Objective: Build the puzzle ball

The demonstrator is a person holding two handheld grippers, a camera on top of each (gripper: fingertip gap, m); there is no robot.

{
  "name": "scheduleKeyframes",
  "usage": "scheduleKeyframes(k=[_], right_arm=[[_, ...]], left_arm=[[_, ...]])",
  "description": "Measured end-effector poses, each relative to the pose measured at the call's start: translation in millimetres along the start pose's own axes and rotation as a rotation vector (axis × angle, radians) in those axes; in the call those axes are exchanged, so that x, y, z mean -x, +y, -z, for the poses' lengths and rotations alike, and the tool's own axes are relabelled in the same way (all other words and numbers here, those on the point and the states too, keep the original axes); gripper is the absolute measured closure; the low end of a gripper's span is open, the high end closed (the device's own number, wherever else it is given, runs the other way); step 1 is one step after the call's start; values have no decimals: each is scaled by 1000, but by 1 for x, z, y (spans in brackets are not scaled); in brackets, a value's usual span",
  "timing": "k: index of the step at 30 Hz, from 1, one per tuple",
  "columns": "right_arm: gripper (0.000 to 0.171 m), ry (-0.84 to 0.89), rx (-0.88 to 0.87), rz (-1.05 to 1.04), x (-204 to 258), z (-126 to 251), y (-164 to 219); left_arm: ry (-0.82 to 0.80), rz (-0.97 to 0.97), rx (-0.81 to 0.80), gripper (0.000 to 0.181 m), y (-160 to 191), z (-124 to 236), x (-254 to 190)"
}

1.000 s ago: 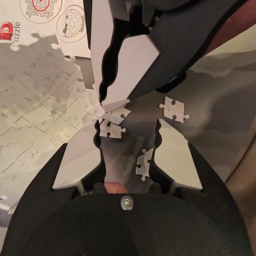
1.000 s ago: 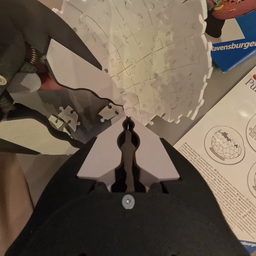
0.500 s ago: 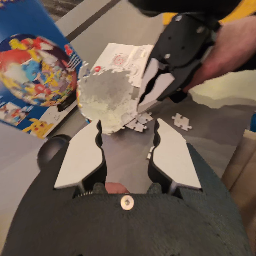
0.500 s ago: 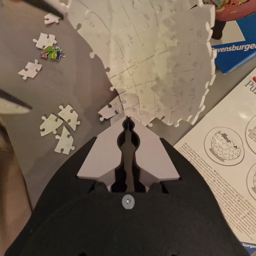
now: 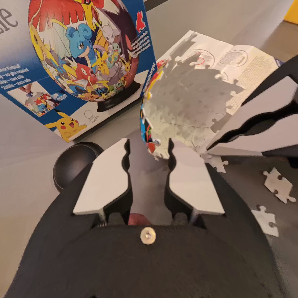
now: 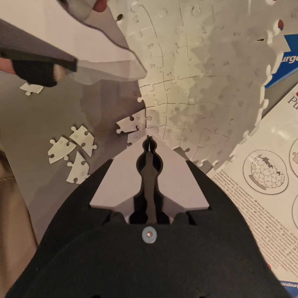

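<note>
The half-built puzzle ball shell stands tilted on the grey table, white inside facing me, with its coloured outside showing at the left edge. It fills the top of the right wrist view. My right gripper is shut on the shell's lower rim, and it shows in the left wrist view at the right. My left gripper is open, with the shell's coloured rim just at its fingertips. In the right wrist view it is blurred at the shell's left rim. A loose white piece lies against the shell.
The puzzle box stands at the back left, with the black round stand in front of it. The instruction sheet lies behind the shell. Several loose white pieces lie on the table, others at right.
My left gripper drew back from beside the right gripper, swung left and came in to the shell's left rim, still open. The right gripper stayed shut on the rim.
</note>
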State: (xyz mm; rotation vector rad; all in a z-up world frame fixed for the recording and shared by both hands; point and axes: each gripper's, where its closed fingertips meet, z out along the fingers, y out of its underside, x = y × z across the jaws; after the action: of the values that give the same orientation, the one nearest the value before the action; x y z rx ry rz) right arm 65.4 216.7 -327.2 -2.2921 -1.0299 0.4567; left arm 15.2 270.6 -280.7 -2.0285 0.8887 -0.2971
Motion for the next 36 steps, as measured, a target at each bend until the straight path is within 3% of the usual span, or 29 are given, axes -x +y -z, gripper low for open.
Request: scheduleKeyframes(k=[7,19,36], right_arm=[[171,31,-9,5,1,-1,-2],[171,67,-21,38,5,12,-4],[171,101,18,134,10,0,5]], left_arm=[[-87,-46,0,174,-2,-11,6],[-168,-105,-108,177,-17,-9,0],[-190,-121,-269,178,-31,2,-12]])
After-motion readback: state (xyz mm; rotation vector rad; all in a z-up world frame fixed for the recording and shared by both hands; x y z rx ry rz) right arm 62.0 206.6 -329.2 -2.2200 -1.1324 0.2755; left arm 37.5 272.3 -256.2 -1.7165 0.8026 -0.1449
